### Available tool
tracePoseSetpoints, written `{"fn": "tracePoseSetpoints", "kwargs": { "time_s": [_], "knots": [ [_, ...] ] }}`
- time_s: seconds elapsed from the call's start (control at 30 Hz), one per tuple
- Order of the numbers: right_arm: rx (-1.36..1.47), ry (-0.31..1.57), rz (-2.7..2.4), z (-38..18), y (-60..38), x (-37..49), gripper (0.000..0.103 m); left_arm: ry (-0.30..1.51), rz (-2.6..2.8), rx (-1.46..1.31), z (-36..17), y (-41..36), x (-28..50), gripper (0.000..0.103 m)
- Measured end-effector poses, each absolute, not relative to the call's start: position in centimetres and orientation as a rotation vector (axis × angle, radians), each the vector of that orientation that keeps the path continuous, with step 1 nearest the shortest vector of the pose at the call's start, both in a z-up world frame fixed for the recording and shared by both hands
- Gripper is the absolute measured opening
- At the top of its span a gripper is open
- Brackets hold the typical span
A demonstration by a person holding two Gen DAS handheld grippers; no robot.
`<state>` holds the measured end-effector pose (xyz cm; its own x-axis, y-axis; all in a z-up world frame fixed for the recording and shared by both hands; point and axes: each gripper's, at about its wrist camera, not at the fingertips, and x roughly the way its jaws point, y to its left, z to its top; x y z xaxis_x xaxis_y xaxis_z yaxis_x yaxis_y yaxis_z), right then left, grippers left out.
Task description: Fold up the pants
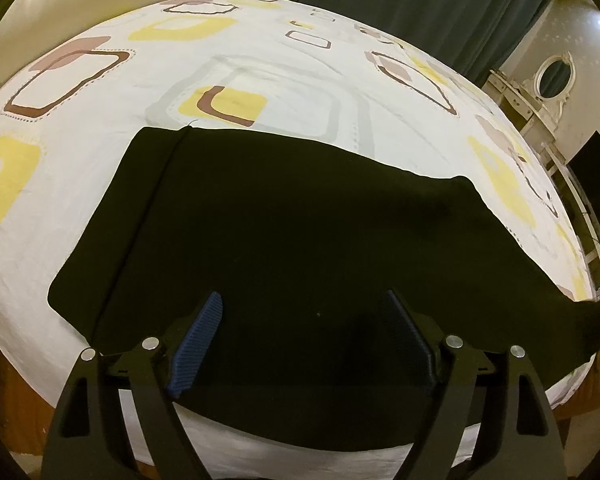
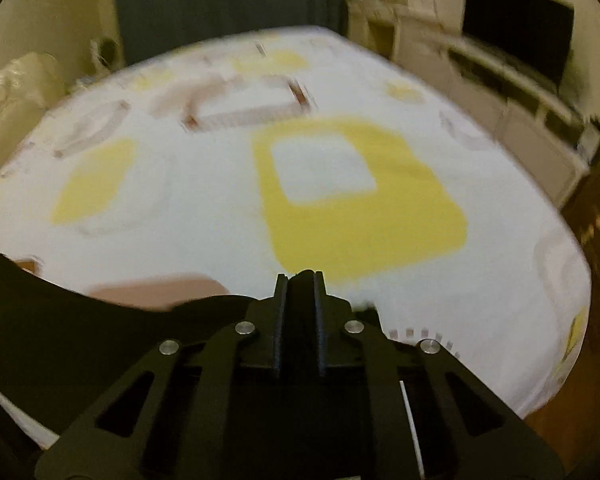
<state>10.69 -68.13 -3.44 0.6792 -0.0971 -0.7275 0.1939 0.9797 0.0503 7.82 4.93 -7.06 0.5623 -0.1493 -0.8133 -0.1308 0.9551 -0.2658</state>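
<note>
Two grippers over one garment; black pants [image 1: 284,248] lie spread on the patterned bedsheet [image 1: 100,92], near the bed's front edge, their lower hem hanging slightly past it; one end trails off toward the right edge of the left wrist view.

Left gripper [image 1: 300,340]: jaws wide apart, nothing between the blue pads; it hovers above the cloth's near part, no contact visible.

Right gripper [image 2: 300,312]: jaws drawn together; dark cloth seems to sit between the pads, and black fabric [image 2: 80,320] runs off to the left from them; view is blurred, so a pinch on the pants' end is a judgement, not a certainty.

Handling, judged: soft, light, limp knit or woven cloth; no stiffness, will sag and drape from any single pinch; matte surface, probably not slippery against ribbed pads; not fragile.

Where to take hold: at edges and corners, not mid-panel; the seam line [image 1: 156,200] down the left side marks a firmer edge; a two-point hold, one gripper at each end, should keep the fold line straight.

Risk: thin single-layer pinch may slip; sheet could be caught along with it.
</note>
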Motion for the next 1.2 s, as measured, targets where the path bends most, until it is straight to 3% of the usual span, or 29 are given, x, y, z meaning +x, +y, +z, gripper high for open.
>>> {"fn": "tracePoseSetpoints", "kwargs": {
  "time_s": [0.13,0.43,0.5,0.57,0.63,0.8,1.07,1.2],
  "knots": [
    [0.115,0.681,-0.223,0.6,-69.2,8.3,0.01,0.975,-0.011,-0.32,-7.1,4.9,7.8,0.082],
    [0.243,0.906,-0.298,-9.5,-73.7,10.8,0.012,0.977,-0.009,-0.275,-7.4,4.0,8.0,0.082],
    [0.291,0.91,-0.29,-10.1,-74.2,10.6,0.018,0.974,-0.003,-0.278,-7.4,4.3,8.1,0.082],
    [0.392,0.911,-0.256,-10.1,-75.0,9.8,0.048,0.973,0.0,-0.287,-7.5,4.5,8.3,0.082],
    [0.511,0.889,-0.241,-9.7,-76.6,8.2,0.061,0.969,0.005,-0.298,-7.6,4.8,8.4,0.082],
    [0.787,0.852,-0.154,-10.6,-80.1,4.0,0.061,0.97,0.033,-0.33,-7.8,5.6,8.7,0.082],
    [0.995,0.878,-0.007,-13.8,-80.9,1.5,0.063,0.966,0.004,-0.353,-7.2,6.0,8.2,0.082],
    [0.901,0.943,0.034,-13.3,-78.6,3.3,0.064,0.967,0.006,-0.358,-7.2,6.2,8.0,0.082]
  ]
}}
